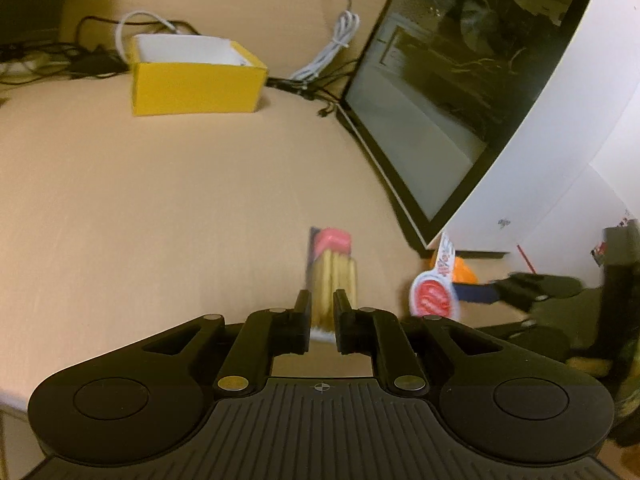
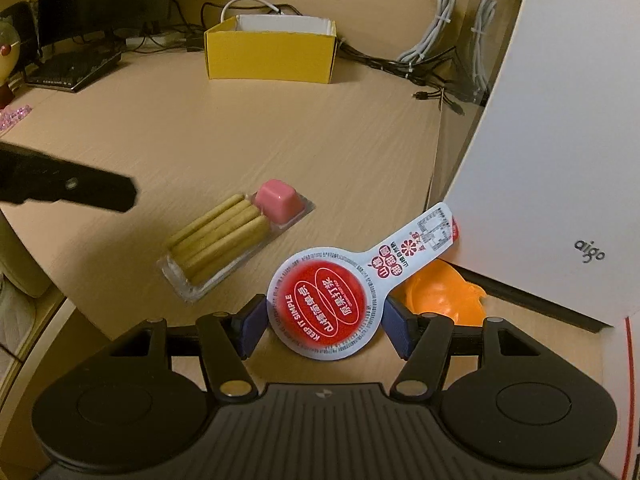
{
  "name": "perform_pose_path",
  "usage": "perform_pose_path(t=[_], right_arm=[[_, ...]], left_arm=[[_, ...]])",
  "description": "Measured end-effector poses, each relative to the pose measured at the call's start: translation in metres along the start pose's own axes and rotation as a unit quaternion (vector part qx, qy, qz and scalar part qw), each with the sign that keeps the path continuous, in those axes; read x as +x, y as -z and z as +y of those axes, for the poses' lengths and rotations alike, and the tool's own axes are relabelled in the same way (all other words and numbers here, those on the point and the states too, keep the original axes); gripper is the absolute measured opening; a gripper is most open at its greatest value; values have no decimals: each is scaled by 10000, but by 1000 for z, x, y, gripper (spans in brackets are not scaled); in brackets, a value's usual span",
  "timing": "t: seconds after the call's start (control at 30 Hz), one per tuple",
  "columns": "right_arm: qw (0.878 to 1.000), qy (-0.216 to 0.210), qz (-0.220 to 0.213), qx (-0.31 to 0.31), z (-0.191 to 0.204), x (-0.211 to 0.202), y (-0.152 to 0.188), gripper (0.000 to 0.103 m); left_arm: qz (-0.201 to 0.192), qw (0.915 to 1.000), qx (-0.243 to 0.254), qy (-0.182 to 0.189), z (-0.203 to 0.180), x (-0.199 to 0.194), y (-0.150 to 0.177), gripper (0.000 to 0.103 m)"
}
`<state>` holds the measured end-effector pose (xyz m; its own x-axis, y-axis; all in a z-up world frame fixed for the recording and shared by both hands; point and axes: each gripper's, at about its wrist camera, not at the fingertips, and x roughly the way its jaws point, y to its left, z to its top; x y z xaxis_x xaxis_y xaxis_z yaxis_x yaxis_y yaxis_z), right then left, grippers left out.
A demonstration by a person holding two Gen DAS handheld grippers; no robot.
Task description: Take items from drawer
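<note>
On the table, right hand-held gripper (image 2: 324, 330) clamps the jelly cup (image 2: 324, 306); left hand-held gripper (image 1: 322, 306), slightly parted, should clear the biscuit-stick pack (image 2: 236, 240).

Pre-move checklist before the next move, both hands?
1. Right hand-held gripper gripping the red-lidded cup: ok, pads on both sides of it.
2. Left hand-held gripper empty: ok, jaws narrowly apart, nothing between them.
3. Biscuit-stick pack flat on the desk, apart from both grippers: ok.
4. Cup's lid tab free of clutter: not ok, it overlaps the orange object beside the white case.
5. Cup bottom resting on the desk: cannot tell, the lid hides it.
6. Drawer state: cannot tell, not in view.
</note>
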<state>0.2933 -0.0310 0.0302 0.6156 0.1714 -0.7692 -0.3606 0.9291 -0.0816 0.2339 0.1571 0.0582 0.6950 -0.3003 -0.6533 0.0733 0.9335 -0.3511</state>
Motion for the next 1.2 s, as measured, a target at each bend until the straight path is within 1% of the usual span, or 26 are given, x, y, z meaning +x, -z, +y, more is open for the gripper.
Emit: perform_pose_path(t=[0.03, 0.1, 0.13, 0.2, 0.27, 0.33, 0.4, 0.47, 0.57, 0.63, 0.67, 0.7, 0.73, 0.77, 0.8, 0.87, 0.9, 0.97, 1.03, 1.1, 1.13, 1.2], right_arm=[[10000, -13, -31, 8, -1, -10, 4, 65], [9999, -57, -88, 66, -2, -32, 11, 73], [9998, -148, -82, 107, -3, -44, 16, 74], [9993, -360, 17, 137, -2, -65, 29, 77], [9974, -644, 288, 168, 3, -74, 43, 82], [9917, -1052, 712, 209, 14, -66, 57, 82], [9852, -1277, 1135, 93, 30, -49, 74, 82], [9777, -1371, 1591, -38, 45, -24, 87, 82], [9686, -1226, 2128, -397, 64, 9, 104, 81], [9635, -1096, 2382, -546, 69, 24, 113, 74], [9607, -1070, 2498, -565, 70, 30, 117, 61], [9586, -1070, 2577, -564, 70, 33, 120, 45], [9571, -1082, 2633, -541, 69, 34, 122, 40], [9572, -1098, 2629, -504, 68, 32, 124, 32], [9588, -1108, 2574, -477, 67, 29, 123, 25], [9642, -1076, 2393, -388, 60, 18, 119, 19], [9685, -1034, 2246, -301, 56, 10, 114, 17], [9787, -1021, 1779, -32, 41, -13, 95, 17], [9869, -1038, 1217, 200, 28, -39, 67, 17], [9933, -1004, 484, 303, 15, -69, 34, 17], [9952, -925, 139, 286, 10, -81, 21, 17], [9967, -607, -531, 125, 2, -97, -2, 17]], left_arm=[[28, 10000, -5, -63, 0, -6, 6, 13], [83, 9998, 2, -166, 0, -13, 16, 13], [123, 9997, 3, -225, 0, -17, 23, 13], [166, 9995, -7, -277, -1, -26, 36, 13], [244, 9991, -79, -340, -3, -32, 50, 13], [393, 9985, -129, -355, -6, -36, 63, 13], [572, 9975, -141, -401, -9, -38, 75, 13], [731, 9961, -144, -463, -13, -41, 86, 13], [848, 9950, -180, -498, -16, -46, 98, 12], [897, 9943, -213, -527, -17, -48, 104, 12], [915, 9941, -221, -535, -17, -48, 105, 12], [926, 9940, -225, -537, -18, -48, 107, 13], [932, 9940, -234, -529, -18, -49, 108, 13], [934, 9939, -247, -524, -19, -49, 108, 13], [935, 9939, -257, -530, -19, -48, 109, 13], [941, 9937, -255, -548, -21, -47, 109, 13], [937, 9938, -245, -539, -22, -46, 109, 13], [919, 9942, -191, -527, -23, -46, 109, 13], [911, 9941, -159, -566, -24, -46, 108, 13], [899, 9940, -127, -604, -25, -46, 107, 13], [890, 9941, -84, -622, -26, -48, 106, 13], [891, 9943, 45, -583, -29, -51, 106, 13]])
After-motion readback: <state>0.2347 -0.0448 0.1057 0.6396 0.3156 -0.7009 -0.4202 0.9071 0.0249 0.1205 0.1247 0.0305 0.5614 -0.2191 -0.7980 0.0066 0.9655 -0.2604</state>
